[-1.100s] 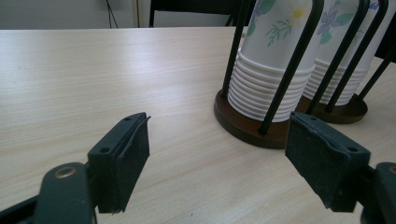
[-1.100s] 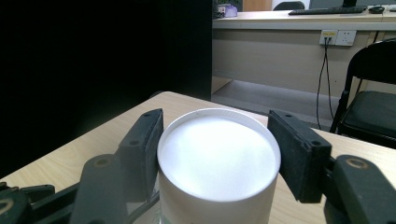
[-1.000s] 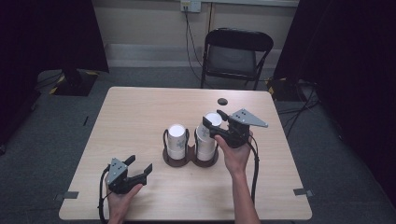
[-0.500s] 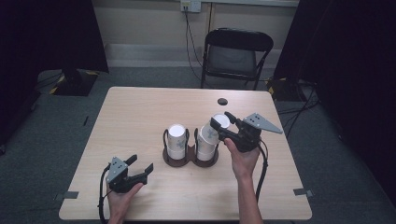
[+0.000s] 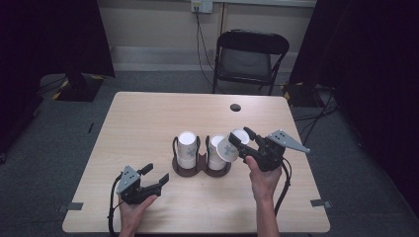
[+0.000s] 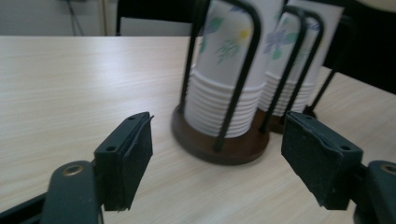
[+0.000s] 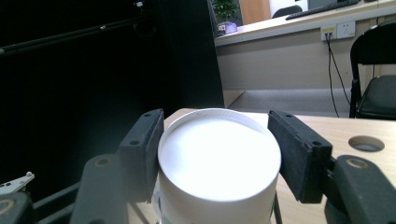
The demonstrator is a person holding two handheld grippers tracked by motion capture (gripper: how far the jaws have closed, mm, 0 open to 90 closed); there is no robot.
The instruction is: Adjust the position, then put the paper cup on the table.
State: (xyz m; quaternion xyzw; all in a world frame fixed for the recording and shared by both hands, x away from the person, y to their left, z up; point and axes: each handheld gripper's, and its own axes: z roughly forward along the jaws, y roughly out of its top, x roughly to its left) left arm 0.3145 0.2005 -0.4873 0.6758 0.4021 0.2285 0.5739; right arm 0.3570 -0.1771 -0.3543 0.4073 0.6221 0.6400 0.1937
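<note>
A dark wooden cup holder (image 5: 200,171) with black wire loops stands mid-table and carries two stacks of white floral paper cups (image 5: 187,147). My right gripper (image 5: 238,136) is shut on one white paper cup (image 5: 228,148), held tilted just right of the right stack (image 5: 214,152). In the right gripper view the cup (image 7: 219,172) sits between both pads of that gripper (image 7: 215,149). My left gripper (image 5: 157,174) rests low near the table's front left, open. Its jaws have just been closing a little with nothing between them. In the left gripper view it (image 6: 217,140) faces the holder's base (image 6: 233,151).
The light wooden table (image 5: 143,118) has a round cable hole (image 5: 235,107) near its far edge. A black folding chair (image 5: 249,59) stands behind the table. Cables trail over the floor at the right.
My right gripper has carried the cup to the right, off the right stack, and tipped it over. The left hand has stayed where it was.
</note>
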